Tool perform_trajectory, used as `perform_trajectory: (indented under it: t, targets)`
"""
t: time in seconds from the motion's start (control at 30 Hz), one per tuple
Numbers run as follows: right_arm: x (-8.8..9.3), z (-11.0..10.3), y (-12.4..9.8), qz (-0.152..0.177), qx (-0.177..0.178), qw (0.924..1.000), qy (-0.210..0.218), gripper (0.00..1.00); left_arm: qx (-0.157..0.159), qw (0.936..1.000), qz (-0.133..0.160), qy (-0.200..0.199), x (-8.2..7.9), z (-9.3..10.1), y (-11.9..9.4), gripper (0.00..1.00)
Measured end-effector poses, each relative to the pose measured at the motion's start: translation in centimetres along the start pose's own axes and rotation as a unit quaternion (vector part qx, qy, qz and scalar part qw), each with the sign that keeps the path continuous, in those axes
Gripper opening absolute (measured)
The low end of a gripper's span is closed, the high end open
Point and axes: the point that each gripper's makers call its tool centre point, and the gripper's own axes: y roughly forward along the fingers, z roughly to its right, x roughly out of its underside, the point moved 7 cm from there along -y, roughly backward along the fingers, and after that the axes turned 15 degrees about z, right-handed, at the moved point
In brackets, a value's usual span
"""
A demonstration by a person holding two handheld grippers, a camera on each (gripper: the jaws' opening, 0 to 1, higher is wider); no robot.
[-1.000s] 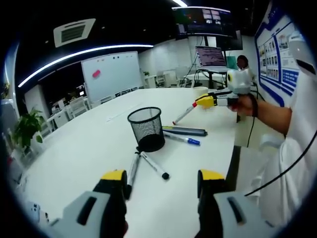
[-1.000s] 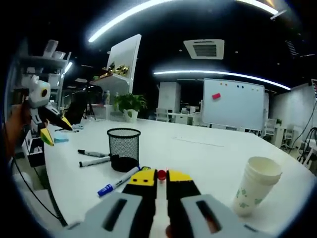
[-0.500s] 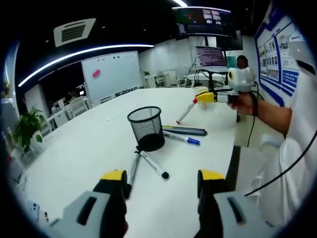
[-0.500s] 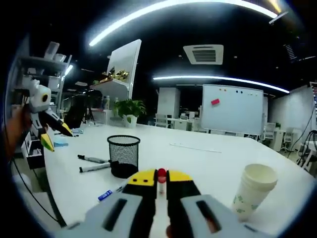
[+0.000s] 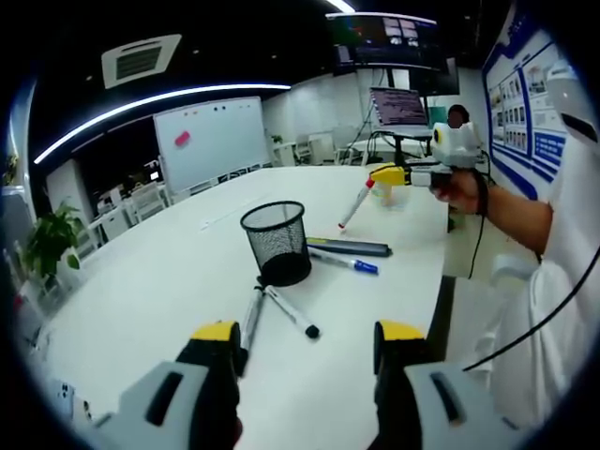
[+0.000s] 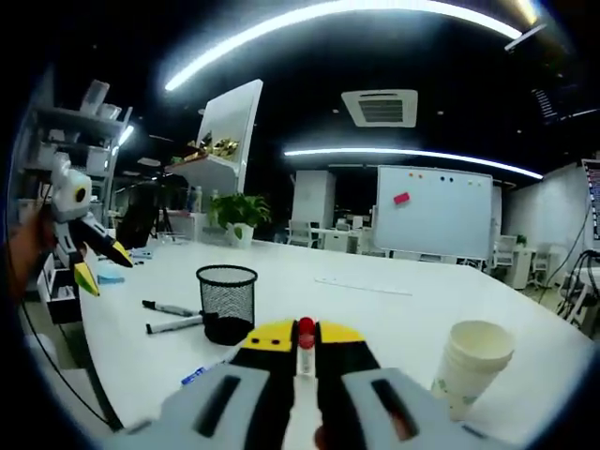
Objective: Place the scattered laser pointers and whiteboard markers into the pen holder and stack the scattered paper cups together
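The black mesh pen holder (image 5: 275,242) (image 6: 226,302) stands upright on the white table (image 5: 169,281). Two black-capped markers (image 5: 292,312) (image 6: 169,308) lie just before it in the left gripper view. A blue-capped marker (image 5: 347,263) (image 6: 202,375) and a dark laser pointer (image 5: 350,247) lie on its right. My right gripper (image 5: 377,176) (image 6: 306,335) hovers above the table, shut on a red-capped marker (image 5: 354,204) (image 6: 306,328) that slants down from it. My left gripper (image 5: 309,337) (image 6: 101,265) is open, holding nothing. A stack of paper cups (image 6: 472,366) stands at the right of the right gripper view.
A person's hand (image 5: 464,192) and sleeve hold the right gripper beyond the table's right edge. A whiteboard (image 5: 197,141) (image 6: 431,216), a potted plant (image 6: 234,214), chairs and shelves (image 6: 84,141) stand around the room.
My right gripper has lifted a little with the red-capped marker. The left gripper and everything on the table have stayed put.
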Motion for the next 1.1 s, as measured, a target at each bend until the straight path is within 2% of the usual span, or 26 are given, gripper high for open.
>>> perform_trajectory:
  t: [1.1]
  targets:
    - [-1.7, 0.2, 1.0, 0.011, 0.004, 0.9999, -0.008, 0.08, -0.001, 1.0000, 0.000, -0.002, 0.2, -0.1, -0.1, 0.58]
